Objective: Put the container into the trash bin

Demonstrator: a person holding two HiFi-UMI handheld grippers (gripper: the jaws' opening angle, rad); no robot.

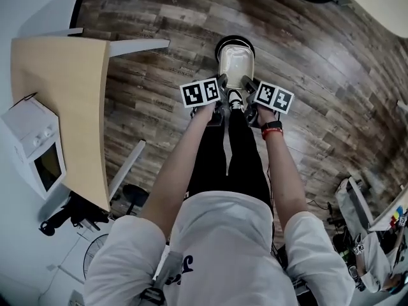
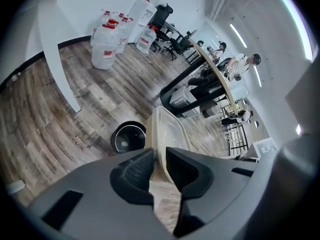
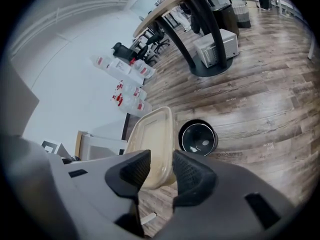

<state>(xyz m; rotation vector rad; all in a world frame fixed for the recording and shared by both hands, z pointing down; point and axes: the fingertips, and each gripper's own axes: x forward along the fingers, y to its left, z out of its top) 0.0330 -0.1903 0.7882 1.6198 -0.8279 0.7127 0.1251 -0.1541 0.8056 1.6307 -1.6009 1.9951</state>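
Note:
A beige, see-through plastic container (image 1: 236,65) hangs tilted above a round black trash bin (image 1: 233,41) that stands on the wooden floor. My left gripper (image 1: 221,87) is shut on the container's left side, and my right gripper (image 1: 247,85) is shut on its right side. In the left gripper view the container (image 2: 167,131) stands on edge between the jaws of the left gripper (image 2: 160,166), with the bin (image 2: 128,136) below and to the left. In the right gripper view the container (image 3: 150,136) sits between the pads of the right gripper (image 3: 161,169), and the bin (image 3: 198,136) lies just right of it.
A curved wooden desk (image 1: 60,107) stands to the left, with a white appliance (image 1: 32,145) beside it. Large water jugs (image 2: 105,44) sit by the far wall. A black-legged desk (image 3: 200,24) with office chairs and people lies further off.

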